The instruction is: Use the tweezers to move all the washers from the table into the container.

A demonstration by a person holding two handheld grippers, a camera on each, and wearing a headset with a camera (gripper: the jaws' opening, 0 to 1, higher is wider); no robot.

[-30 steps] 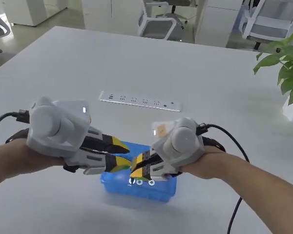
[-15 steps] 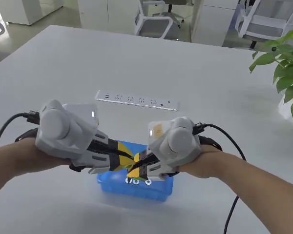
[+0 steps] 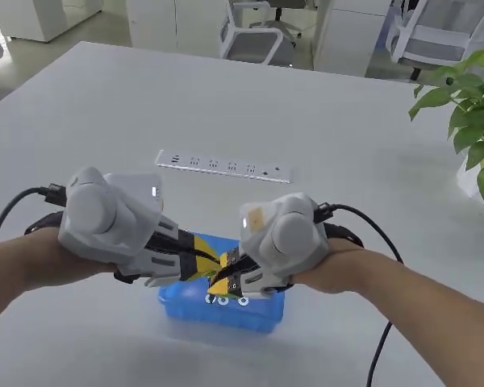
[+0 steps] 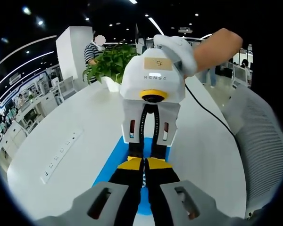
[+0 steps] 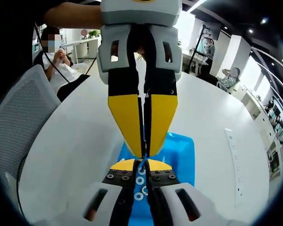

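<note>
One broad white surface [image 3: 323, 121] carries everything, and I hold both tools low over its near edge. My left gripper [image 3: 213, 260] comes in from one side with its yellow fingers [image 5: 127, 120] pressed together but for a hairline. A thin dark sliver sits in that line, and I cannot tell whether it is the tweezers. My right gripper [image 3: 223, 282] meets it tip to tip from the other side. Its fingers [image 4: 156, 136] are drawn near each other with a slim gap, and I cannot tell whether they pinch anything.

Directly under both tips lies the blue container [image 3: 226, 316], and a white power strip [image 3: 224, 168] lies well apart behind it. Three washers [image 5: 140, 181] lie inside the container, close together on its floor just below my fingertips. From that I judge the moving mostly or wholly done. My hands and the tool bodies cover the surface around the container, so a stray washer there would be hidden from me.

In the left gripper view the right tool's white body bears small grey lettering that looks like "XENSE", and a tan sticker above it is too small to read.
</note>
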